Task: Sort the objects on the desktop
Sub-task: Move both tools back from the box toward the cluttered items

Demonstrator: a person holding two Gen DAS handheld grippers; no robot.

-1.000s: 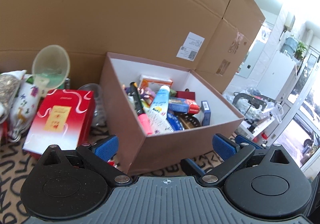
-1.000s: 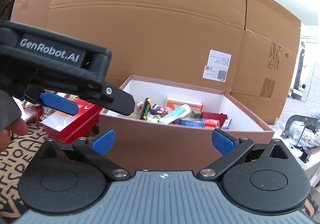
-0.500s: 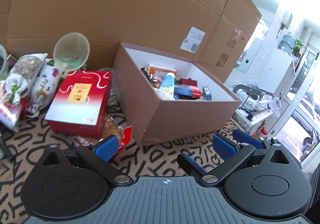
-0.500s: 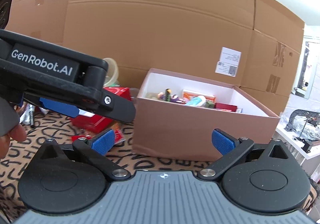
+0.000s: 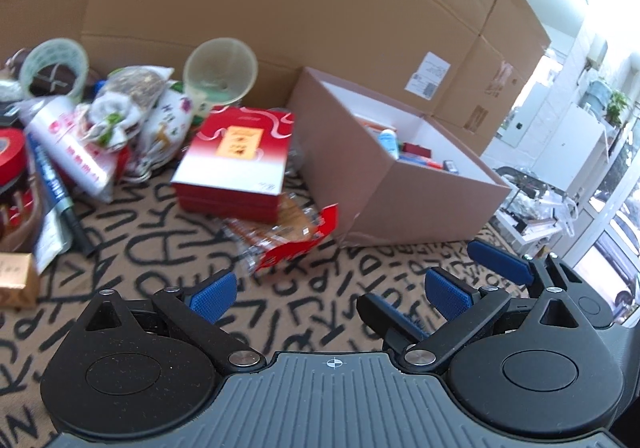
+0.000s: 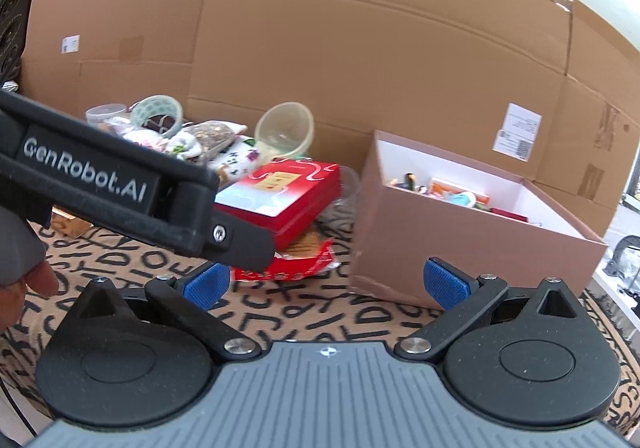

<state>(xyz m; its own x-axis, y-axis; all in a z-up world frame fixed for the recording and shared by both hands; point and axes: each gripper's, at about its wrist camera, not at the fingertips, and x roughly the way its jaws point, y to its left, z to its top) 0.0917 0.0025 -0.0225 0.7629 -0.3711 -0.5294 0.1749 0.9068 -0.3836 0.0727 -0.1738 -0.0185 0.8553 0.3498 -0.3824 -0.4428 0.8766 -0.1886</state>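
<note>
A brown open box (image 5: 416, 204) with several small items inside stands at the right; it also shows in the right wrist view (image 6: 460, 244). A red gift box (image 5: 236, 160) lies left of it, resting on a snack packet (image 5: 288, 240). In the right wrist view the red gift box (image 6: 288, 196) sits mid-left. My left gripper (image 5: 330, 294) is open and empty, low over the patterned mat. My right gripper (image 6: 326, 284) is open and empty, to the right of the left one, whose body (image 6: 104, 184) crosses its view.
A pile at the left holds a clear plastic cup (image 5: 220, 68), a tape roll (image 5: 54, 62), printed bags (image 5: 132, 104), a white tube (image 5: 68, 144) and a marker (image 5: 60, 204). A small gold box (image 5: 16, 280) lies at the left edge. Cardboard walls (image 5: 280, 8) stand behind.
Both grippers have pulled back from the brown box and swung left. The box looks smaller and the pile at the left has come into view.
</note>
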